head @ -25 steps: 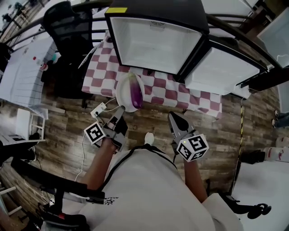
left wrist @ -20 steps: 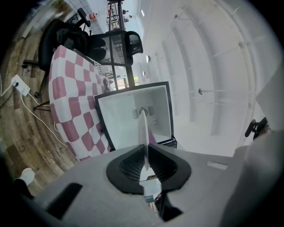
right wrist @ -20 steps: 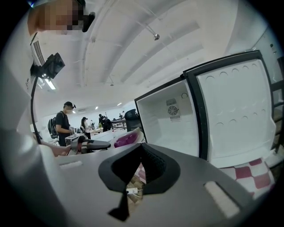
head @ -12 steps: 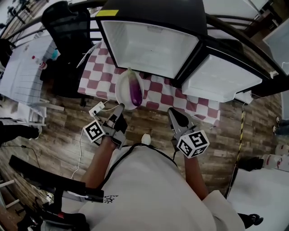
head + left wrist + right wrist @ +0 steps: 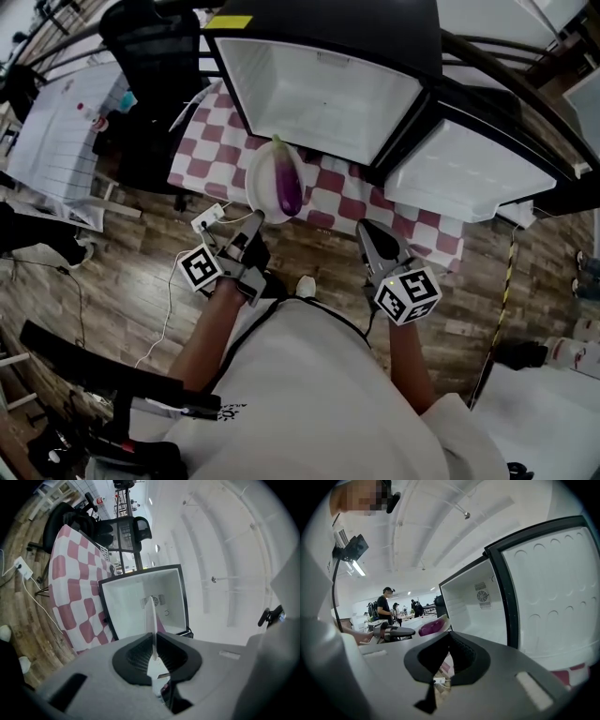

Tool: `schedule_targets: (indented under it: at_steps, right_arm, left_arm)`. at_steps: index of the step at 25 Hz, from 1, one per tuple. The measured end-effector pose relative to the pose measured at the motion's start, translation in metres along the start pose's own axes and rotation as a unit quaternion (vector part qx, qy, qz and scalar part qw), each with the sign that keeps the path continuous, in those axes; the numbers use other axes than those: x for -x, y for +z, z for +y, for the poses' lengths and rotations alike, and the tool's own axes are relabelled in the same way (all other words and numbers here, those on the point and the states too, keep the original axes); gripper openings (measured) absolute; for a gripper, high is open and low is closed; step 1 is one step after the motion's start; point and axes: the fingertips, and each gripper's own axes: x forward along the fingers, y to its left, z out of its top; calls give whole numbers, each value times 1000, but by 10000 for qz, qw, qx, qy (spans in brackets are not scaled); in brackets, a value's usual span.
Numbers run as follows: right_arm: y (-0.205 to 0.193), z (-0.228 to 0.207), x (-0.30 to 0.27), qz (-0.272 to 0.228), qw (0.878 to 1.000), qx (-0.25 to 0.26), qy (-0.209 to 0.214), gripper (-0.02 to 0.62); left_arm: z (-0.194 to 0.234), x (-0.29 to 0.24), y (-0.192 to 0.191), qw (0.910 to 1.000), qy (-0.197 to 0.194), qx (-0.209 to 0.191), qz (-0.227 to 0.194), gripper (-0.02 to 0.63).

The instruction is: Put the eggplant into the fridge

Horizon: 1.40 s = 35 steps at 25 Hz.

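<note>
A purple eggplant (image 5: 289, 185) lies on a white plate (image 5: 262, 178) that hangs in the air before the open fridge (image 5: 319, 89). My left gripper (image 5: 251, 223) is shut on the plate's near rim. In the left gripper view the plate (image 5: 152, 620) shows edge-on between the pads, with the fridge (image 5: 140, 604) behind it. My right gripper (image 5: 372, 240) hangs to the right of the plate, shut and holding nothing. Its own view shows the eggplant (image 5: 432, 626) to the left and the white fridge interior (image 5: 473, 606) ahead.
The fridge stands on a table with a red-and-white checkered cloth (image 5: 211, 141), and its door (image 5: 469, 169) is swung open to the right. A black office chair (image 5: 150, 47) stands at the left. A power strip (image 5: 208, 221) lies on the wooden floor. People (image 5: 386, 604) stand far off.
Both grippers and the person have shifted a little toward the table. The plate with the eggplant went along in the left gripper. Both grippers' jaws look the same.
</note>
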Motion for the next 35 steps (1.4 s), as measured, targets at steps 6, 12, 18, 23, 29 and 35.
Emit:
schedule_targets:
  at_steps: [6,12,18,23,29,35]
  right_arm:
    - [-5,6,-11,53,9999,-57,84,6]
    - [-1,4,-32,74,9999,-87,-60,6]
    - [12,-1,-62,61,9997,-94,-195,6]
    - [25,-7,-87,42,9995,-80,-288,6]
    - [40,-14,-115,10,9993,-31,-381,6]
    - [47,-16,-135,-4,9987,-40,-511,6]
  left_arm:
    - [3,2,7,10000,44,26,-4,32]
    - [15,-11,23,9998,44,111,157,32]
    - [20,-38,49,9992,-22,174,355,34]
    - [22,-63,74,9984,-81,92,548,34]
    - [25,-89,98,9973,-157,85,713,34]
    - [30,-108,116,9955,-235,183,903,32]
